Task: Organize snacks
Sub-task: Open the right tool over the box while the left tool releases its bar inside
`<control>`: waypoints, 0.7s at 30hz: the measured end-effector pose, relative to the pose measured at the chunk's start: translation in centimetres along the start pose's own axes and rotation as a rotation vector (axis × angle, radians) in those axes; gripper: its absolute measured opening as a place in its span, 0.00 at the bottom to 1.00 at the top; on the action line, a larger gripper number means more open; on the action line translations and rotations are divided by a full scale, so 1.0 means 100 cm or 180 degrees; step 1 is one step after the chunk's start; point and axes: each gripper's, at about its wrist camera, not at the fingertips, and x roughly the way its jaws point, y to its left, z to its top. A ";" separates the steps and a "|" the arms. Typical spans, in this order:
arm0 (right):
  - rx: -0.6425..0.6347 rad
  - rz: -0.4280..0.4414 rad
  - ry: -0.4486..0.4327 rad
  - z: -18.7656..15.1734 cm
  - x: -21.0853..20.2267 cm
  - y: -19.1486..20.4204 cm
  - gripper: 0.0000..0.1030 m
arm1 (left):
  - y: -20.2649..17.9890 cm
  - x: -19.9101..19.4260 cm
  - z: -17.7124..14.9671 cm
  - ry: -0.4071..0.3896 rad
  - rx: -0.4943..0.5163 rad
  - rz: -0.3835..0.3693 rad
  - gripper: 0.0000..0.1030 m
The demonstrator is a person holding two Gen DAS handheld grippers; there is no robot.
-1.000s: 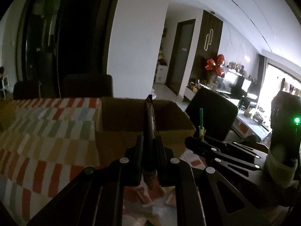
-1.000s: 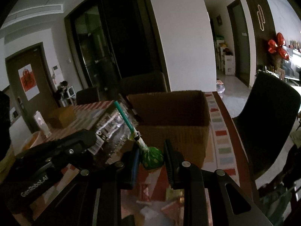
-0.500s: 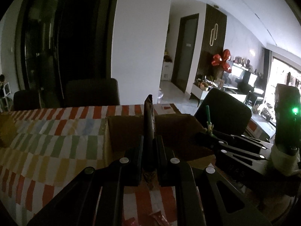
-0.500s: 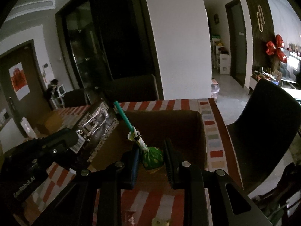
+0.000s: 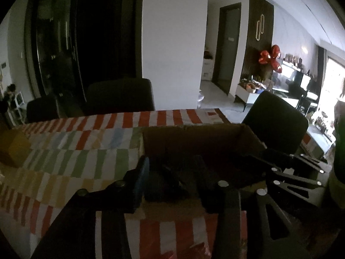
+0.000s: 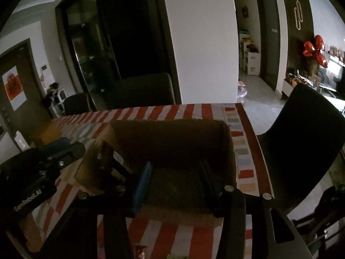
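Both the left gripper (image 5: 172,172) and right gripper (image 6: 175,179) hang over the cardboard box (image 6: 172,133) at frame centre, jaws opening and gripping nothing, a dark snack packet (image 5: 170,179) lying below the left one

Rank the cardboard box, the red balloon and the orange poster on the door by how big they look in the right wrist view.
1. Cardboard box, by far the largest, though it is also nearest the camera.
2 and 3. Orange poster and red balloon: they look alike in size, and both are far off, so I will not rank them.
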 end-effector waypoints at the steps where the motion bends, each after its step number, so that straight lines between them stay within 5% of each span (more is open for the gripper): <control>1: -0.0017 0.0011 -0.0017 -0.004 -0.006 0.002 0.49 | 0.000 -0.004 -0.002 -0.0003 0.0006 -0.0008 0.47; 21: -0.0239 0.0297 -0.0339 -0.060 -0.089 0.048 0.58 | 0.005 -0.107 -0.068 -0.0109 0.0105 -0.0122 0.56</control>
